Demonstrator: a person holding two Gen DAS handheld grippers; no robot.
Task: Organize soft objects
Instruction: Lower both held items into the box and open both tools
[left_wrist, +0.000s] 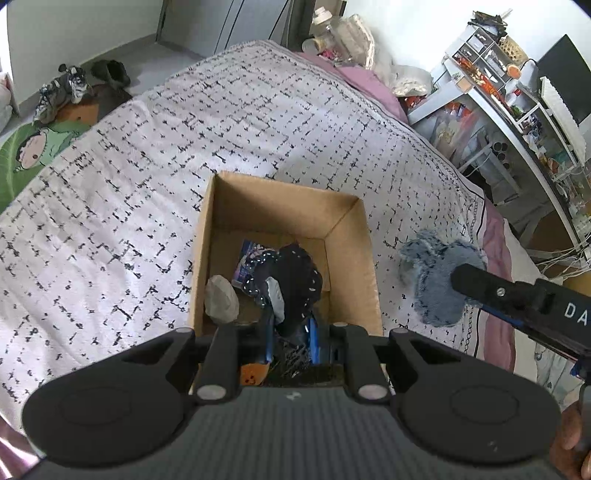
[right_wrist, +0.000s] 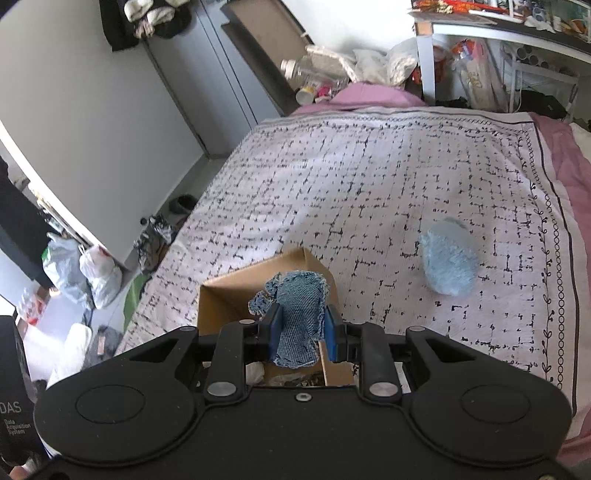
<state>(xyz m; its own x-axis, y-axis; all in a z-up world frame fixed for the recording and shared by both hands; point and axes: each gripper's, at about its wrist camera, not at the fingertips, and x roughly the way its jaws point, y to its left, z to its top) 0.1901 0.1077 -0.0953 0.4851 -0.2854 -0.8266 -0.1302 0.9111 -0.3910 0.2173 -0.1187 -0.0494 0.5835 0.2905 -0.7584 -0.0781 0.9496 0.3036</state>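
Note:
A cardboard box (left_wrist: 354, 243) stands open on the bed; it also shows in the right wrist view (right_wrist: 221, 302). My left gripper (left_wrist: 290, 332) is shut on a dark navy cloth item with white stitching (left_wrist: 295, 280) and holds it over the inside of the box. A grey soft lump (left_wrist: 221, 299) lies in the box beside it. My right gripper (right_wrist: 301, 332) is shut on a blue denim patch (right_wrist: 299, 317) above the box's near corner. In the left wrist view the right gripper's finger (left_wrist: 476, 284) covers part of a fluffy blue-grey cloth (left_wrist: 436, 277). That cloth lies on the bedspread (right_wrist: 448, 260).
The bed has a white black-patterned bedspread (left_wrist: 184, 155) over pink sheets (right_wrist: 561, 155). A cluttered white shelf unit (left_wrist: 517, 110) stands at the right. Shoes (left_wrist: 62, 92) and a green mat (left_wrist: 33, 151) lie on the floor at the left. Plastic bags (right_wrist: 81, 273) sit by the wall.

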